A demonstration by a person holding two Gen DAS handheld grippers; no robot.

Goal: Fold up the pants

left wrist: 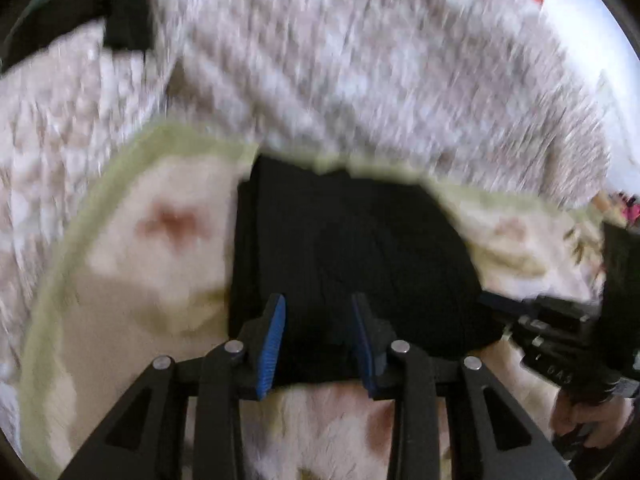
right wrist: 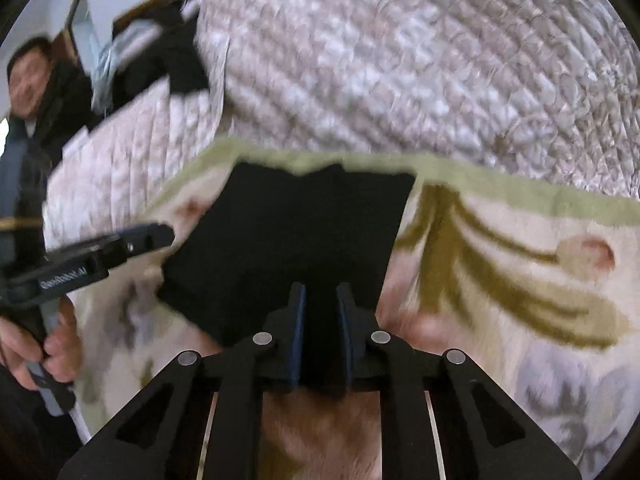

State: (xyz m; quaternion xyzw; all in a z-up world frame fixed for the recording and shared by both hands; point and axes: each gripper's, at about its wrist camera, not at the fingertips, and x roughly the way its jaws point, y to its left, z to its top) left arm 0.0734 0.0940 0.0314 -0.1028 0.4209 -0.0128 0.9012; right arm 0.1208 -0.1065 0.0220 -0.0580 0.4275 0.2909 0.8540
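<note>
The black pants [left wrist: 344, 248] lie folded into a compact rectangle on a cream floral blanket [left wrist: 168, 272]. My left gripper [left wrist: 320, 304] is open and empty, its blue pads over the near edge of the pants. In the right wrist view the pants [right wrist: 288, 240] lie flat too. My right gripper [right wrist: 321, 292] is open with a narrow gap, over the near edge of the pants. The right gripper shows in the left wrist view [left wrist: 492, 300], beside the pants' right edge. The left gripper shows in the right wrist view [right wrist: 164, 232], beside their left edge.
A quilted white and pink cover [left wrist: 380, 72] [right wrist: 420, 72] rises behind the blanket's green border [right wrist: 500, 188]. Dark clothing [right wrist: 176, 60] lies at the far left. A person in a dark jacket [right wrist: 28, 80] stands at the left. A hand [right wrist: 52, 344] holds the left gripper's handle.
</note>
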